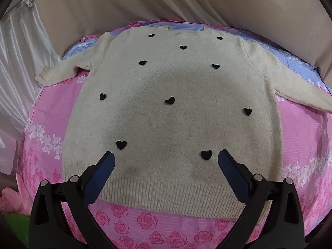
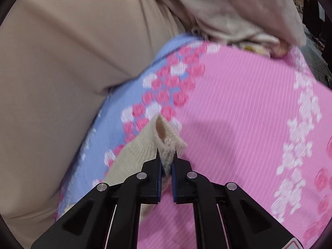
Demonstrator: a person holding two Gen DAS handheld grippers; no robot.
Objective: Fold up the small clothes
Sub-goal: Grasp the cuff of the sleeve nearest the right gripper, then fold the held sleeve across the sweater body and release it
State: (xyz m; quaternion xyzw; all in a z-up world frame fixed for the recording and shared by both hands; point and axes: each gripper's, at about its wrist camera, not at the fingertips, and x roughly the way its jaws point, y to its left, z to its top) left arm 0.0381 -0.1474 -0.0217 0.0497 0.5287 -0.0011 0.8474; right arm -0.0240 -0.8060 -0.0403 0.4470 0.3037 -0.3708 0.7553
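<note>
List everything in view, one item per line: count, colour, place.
sweater: one, cream with black hearts, spread flat on the sheet
cuff: one, cream ribbed, sleeve end pinched over the sheet
sheet: one, pink and blue with roses, under the sweater
backrest: one, beige, behind the sheet
clothes: a pale heap, at the sheet's far edge
left hand-held gripper: one, black with blue pads, open above the hem
right hand-held gripper: one, black, shut on the cuff

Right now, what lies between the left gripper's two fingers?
In the left wrist view, only the sweater and one black heart lie between the left gripper fingers.
</note>
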